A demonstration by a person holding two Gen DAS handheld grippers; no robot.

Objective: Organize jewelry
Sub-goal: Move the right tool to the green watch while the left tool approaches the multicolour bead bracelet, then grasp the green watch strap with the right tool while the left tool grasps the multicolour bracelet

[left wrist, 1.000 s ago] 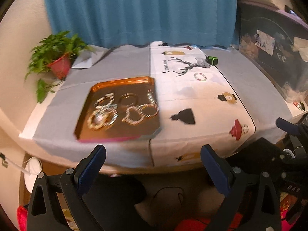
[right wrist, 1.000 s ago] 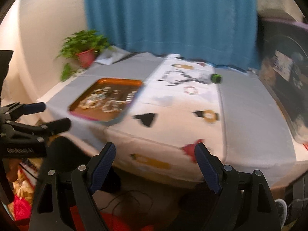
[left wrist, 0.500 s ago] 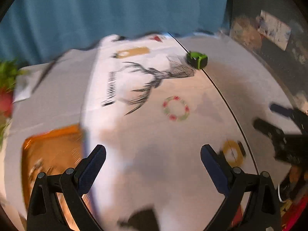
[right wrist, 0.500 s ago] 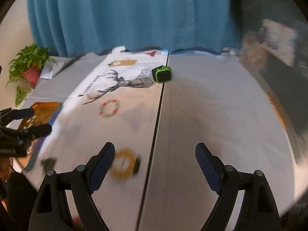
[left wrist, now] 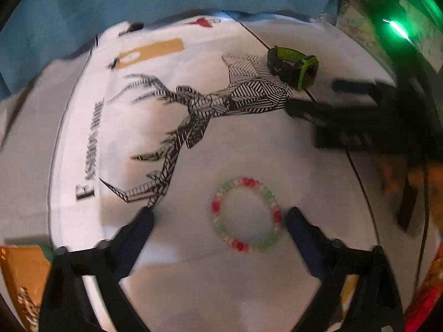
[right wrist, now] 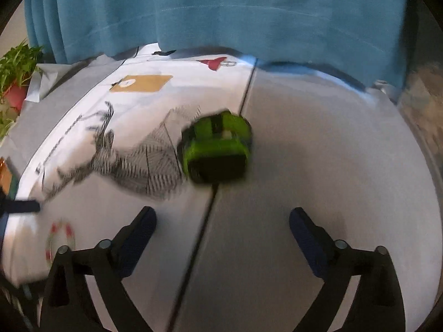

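Plainly, the left tongs (left wrist: 218,220) hang spread wide over the desk (left wrist: 277,282), gripping nothing; the beaded bracelet (left wrist: 246,214) of red, green and white lies flat on the pale cloth between their blue tips, nearer the right-hand one and just short of touching it; the right tongs (right wrist: 223,220) are likewise parted and empty, above the dark seam in the cloth; the green-and-black watch (right wrist: 217,149) stands on that seam ahead of them, roughly centred between the tips and apart from both; a printed deer (left wrist: 205,108) lies beside it; the orange tray (left wrist: 19,274) peeks in at lower left
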